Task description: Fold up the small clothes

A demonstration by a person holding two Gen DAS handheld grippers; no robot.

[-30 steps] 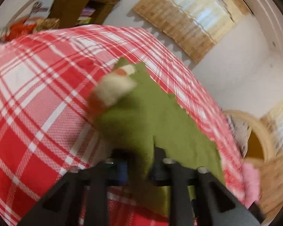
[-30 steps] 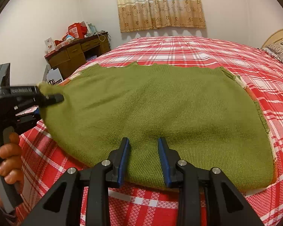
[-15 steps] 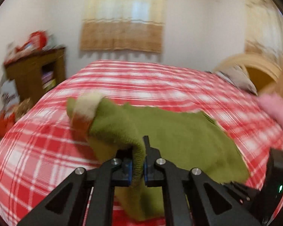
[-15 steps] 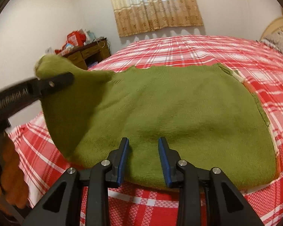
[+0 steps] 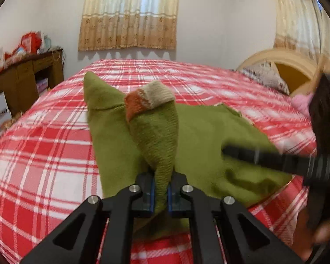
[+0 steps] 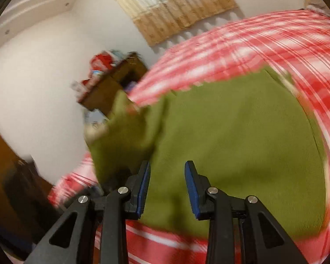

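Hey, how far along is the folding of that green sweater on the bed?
Early. Done: the green sweater lies spread on the red plaid bedspread. In hand: the left gripper is shut on a sleeve, lifted over the body with its orange-and-cream cuff up. The right gripper is open above the body, holding nothing. Left: lay this sleeve down and make the remaining folds.

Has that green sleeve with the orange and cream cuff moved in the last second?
Yes. The sleeve, pinched in the left tool, has swung up and inward over the sweater's body, away from the plaid bedspread.
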